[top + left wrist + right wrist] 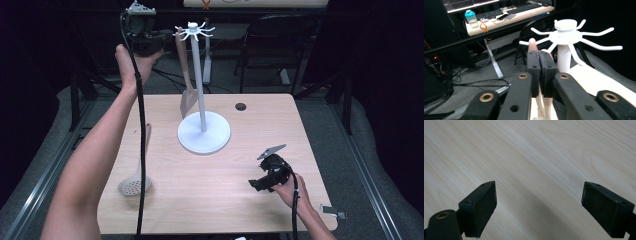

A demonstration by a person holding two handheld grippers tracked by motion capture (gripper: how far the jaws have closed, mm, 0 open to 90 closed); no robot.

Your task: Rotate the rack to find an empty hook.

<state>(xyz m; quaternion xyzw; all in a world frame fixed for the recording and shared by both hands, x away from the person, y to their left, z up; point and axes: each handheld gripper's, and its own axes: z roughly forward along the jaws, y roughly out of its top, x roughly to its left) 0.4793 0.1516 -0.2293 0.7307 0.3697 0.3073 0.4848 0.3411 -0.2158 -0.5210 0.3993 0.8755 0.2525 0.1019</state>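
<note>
The wooden table (165,205) carries a white utensil stand (203,131) whose tall post ends in a crown of radiating hooks (596,32). The person's left gripper (167,36) is raised to that crown, its jaws pressed together on the handle of a beige spatula (186,85), gripped near the top end. The spatula hangs with its long axis nearly vertical, blade down just above the tabletop, beside the post. In the left gripper view the handle tip (532,44) sits just beside the nearest hook arm, seemingly level with it, so the coming move likely turns on carrying that tip onto the hook. A slotted spoon (136,181) lies near the table's left edge. The right gripper (260,181) hovers low over bare wood, jaws wide apart and empty, well away from the stand.
</note>
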